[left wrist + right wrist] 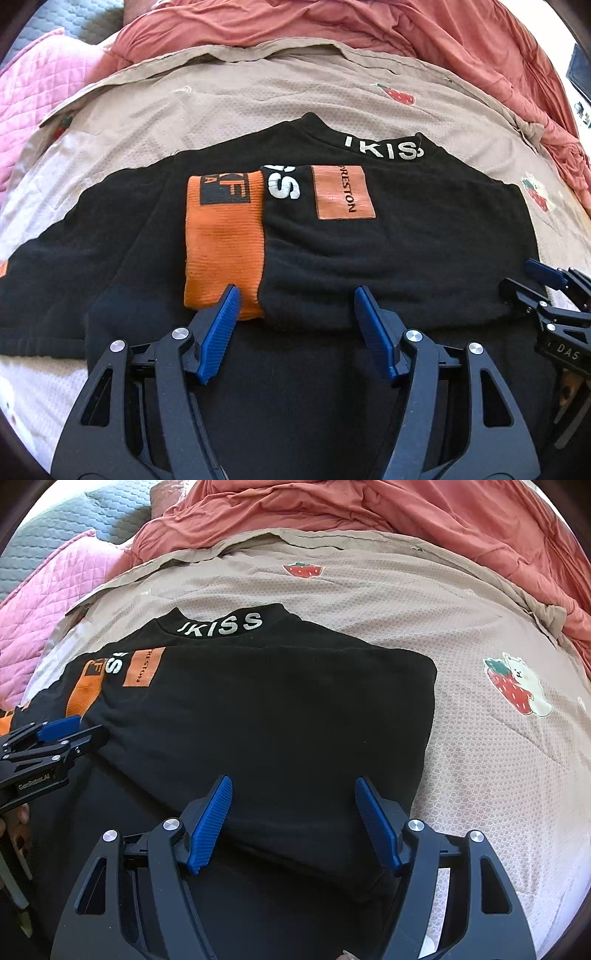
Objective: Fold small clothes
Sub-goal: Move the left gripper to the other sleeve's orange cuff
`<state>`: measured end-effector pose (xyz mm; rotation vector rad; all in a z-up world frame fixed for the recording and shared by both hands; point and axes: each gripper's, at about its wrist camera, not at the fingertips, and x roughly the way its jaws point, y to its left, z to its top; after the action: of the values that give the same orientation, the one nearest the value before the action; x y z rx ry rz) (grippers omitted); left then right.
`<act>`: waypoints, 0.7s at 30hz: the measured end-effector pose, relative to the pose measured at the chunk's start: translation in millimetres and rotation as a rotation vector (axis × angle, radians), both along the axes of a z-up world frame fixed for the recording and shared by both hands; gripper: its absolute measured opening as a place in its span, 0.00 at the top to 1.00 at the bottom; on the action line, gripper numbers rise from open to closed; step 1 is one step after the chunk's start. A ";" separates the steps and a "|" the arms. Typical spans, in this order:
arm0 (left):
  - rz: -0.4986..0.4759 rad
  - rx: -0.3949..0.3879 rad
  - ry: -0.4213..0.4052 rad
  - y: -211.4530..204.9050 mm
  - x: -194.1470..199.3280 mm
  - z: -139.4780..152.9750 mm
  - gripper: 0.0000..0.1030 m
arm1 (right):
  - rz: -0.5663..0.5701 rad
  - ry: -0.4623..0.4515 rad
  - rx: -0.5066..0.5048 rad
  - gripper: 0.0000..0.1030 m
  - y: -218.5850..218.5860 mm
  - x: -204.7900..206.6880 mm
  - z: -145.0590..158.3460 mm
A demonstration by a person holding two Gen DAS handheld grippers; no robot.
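A black sweatshirt lies flat on the bed. It has white letters on its collar, an orange patch and an orange cuff, and its sleeve is folded across the body. My left gripper stands open just above the near edge of that folded sleeve, its left fingertip over the end of the cuff; it also shows at the left of the right wrist view. My right gripper hangs open over the folded right side of the sweatshirt, with nothing between its pads. It shows at the right edge of the left wrist view.
The sweatshirt rests on a beige blanket printed with strawberries. A bunched red quilt lies behind it, a pink quilted cover at the far left. A person's hand holds the left gripper.
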<state>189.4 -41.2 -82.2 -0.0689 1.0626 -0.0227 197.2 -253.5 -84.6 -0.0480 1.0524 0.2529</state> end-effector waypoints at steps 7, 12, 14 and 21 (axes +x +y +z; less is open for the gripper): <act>0.037 -0.003 -0.007 4.5 -14.3 17.7 0.37 | 0.011 -0.046 0.032 0.33 3.0 -7.4 15.5; 0.048 -0.015 -0.041 10.5 -24.8 35.6 0.24 | 0.031 -0.124 0.025 0.10 8.4 -17.7 30.7; 0.048 0.011 -0.055 11.1 -29.0 41.6 0.19 | 0.043 -0.153 0.014 0.10 11.9 -21.4 34.5; 0.069 0.023 -0.071 22.8 -44.6 53.5 0.09 | 0.061 -0.224 0.012 0.10 20.7 -39.3 44.0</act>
<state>144.8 -18.4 -28.8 -0.0834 0.9892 0.0487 157.9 -232.7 -40.7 -0.0959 0.8271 0.3023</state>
